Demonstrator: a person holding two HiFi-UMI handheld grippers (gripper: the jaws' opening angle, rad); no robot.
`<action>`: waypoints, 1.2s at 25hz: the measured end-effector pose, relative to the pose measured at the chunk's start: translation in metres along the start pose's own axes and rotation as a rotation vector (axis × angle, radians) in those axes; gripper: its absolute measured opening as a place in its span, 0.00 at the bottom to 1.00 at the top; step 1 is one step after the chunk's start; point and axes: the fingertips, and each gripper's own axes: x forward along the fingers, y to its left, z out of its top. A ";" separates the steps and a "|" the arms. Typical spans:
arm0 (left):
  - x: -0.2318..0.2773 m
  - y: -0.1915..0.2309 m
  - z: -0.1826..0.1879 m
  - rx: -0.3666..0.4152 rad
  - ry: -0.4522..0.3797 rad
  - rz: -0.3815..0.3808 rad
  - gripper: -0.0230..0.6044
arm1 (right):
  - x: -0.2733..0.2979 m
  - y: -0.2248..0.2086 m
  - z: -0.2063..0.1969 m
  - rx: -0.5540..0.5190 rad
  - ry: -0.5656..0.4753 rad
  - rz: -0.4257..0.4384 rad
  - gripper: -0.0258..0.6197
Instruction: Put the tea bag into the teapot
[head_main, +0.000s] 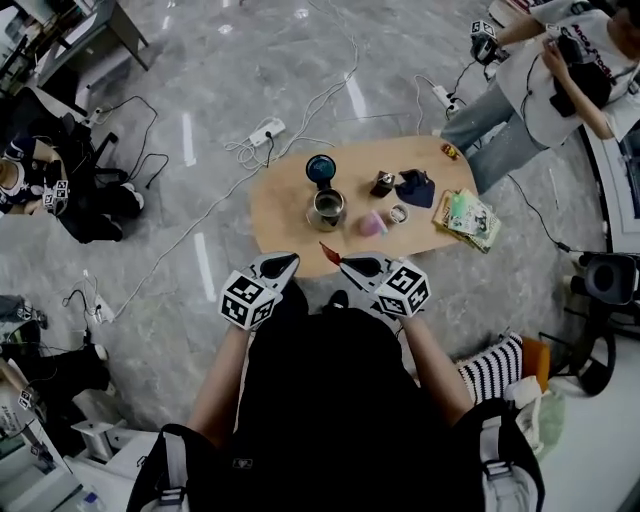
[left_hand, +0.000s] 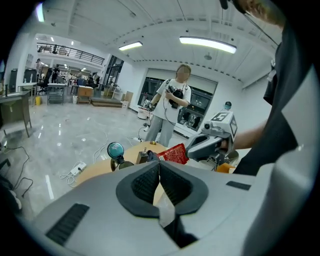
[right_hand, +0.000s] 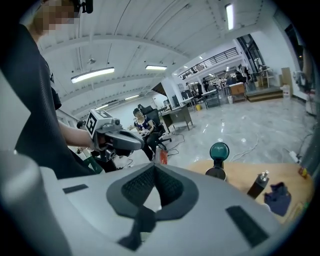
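Observation:
A metal teapot (head_main: 326, 208) stands on the oval wooden table (head_main: 280, 215), its teal lid (head_main: 321, 168) tipped up behind it. My right gripper (head_main: 342, 262) hovers over the table's near edge, shut on a red tea bag (head_main: 328, 250). The bag's tip pokes out past the jaws in the right gripper view (right_hand: 161, 156), and the left gripper view shows the whole tea bag (left_hand: 173, 153). My left gripper (head_main: 293, 259) hangs just left of the bag, jaws shut, with nothing seen between them. The teapot (right_hand: 216, 172) lies well beyond both grippers.
Right of the teapot sit a small dark bottle (head_main: 383, 183), a dark blue cloth (head_main: 415, 187), a pink cup (head_main: 372, 223) and green packets (head_main: 466, 215). A person (head_main: 560, 70) stands past the table's far right. Cables and a power strip (head_main: 266, 131) lie on the floor.

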 end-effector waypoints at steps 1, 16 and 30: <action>-0.001 0.007 0.001 0.006 0.007 -0.016 0.05 | 0.005 -0.001 0.002 0.011 0.003 -0.013 0.05; 0.001 0.091 0.005 0.080 0.119 -0.295 0.05 | 0.071 -0.028 0.022 0.146 0.017 -0.282 0.05; 0.037 0.109 0.027 0.115 0.127 -0.304 0.05 | 0.103 -0.072 0.009 0.133 0.104 -0.279 0.05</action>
